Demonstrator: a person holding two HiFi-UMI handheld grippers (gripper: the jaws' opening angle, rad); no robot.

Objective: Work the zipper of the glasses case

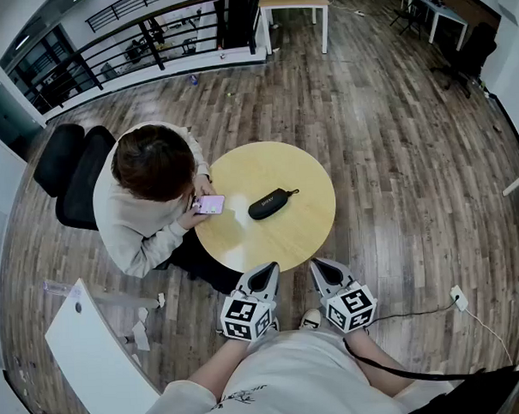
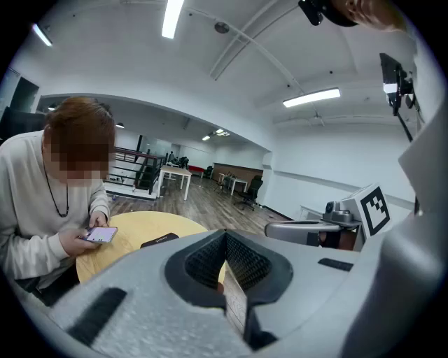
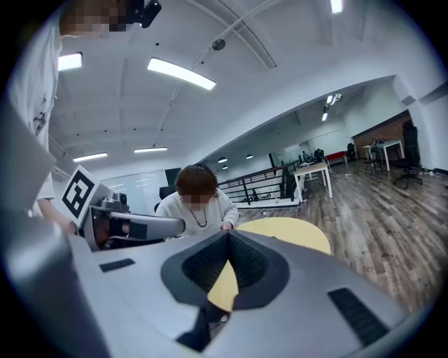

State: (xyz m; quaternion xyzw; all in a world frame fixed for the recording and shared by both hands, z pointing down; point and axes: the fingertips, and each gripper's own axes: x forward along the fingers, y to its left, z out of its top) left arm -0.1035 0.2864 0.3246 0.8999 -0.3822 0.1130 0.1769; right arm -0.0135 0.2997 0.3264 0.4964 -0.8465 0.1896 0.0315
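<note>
So here's where I'm at: both of my grippers are tucked in close to my body, side by side, tips just short of the table's (image 1: pixel 312 234) near edge. The left gripper (image 1: pixel 267 274) has its jaws pressed together with nothing in them, and the right gripper (image 1: pixel 324 269) is the same, fully closed and empty. My guess is I'm only lining up here and haven't started on the zipper yet.

The glasses case (image 1: pixel 270 203) lies flat near the middle of the table. It's pretty much straight ahead of my left tips, and ahead and off to the left of my right ones. It sits on a slant, with the zipper pull (image 1: pixel 293 192) at the end closer to my right side. That probably suits pinning the body with the left and tugging with the right (both would need to open first).

Between my tips and the case there's only bare tabletop, so nothing blocks the reach. The tight spot is just left of the case: a seated person (image 1: pixel 151 189) is holding a phone (image 1: pixel 210 204) over the table edge, close enough that my left gripper could crowd them. Behind them is a black chair (image 1: pixel 73 171), well out of the way.
</note>
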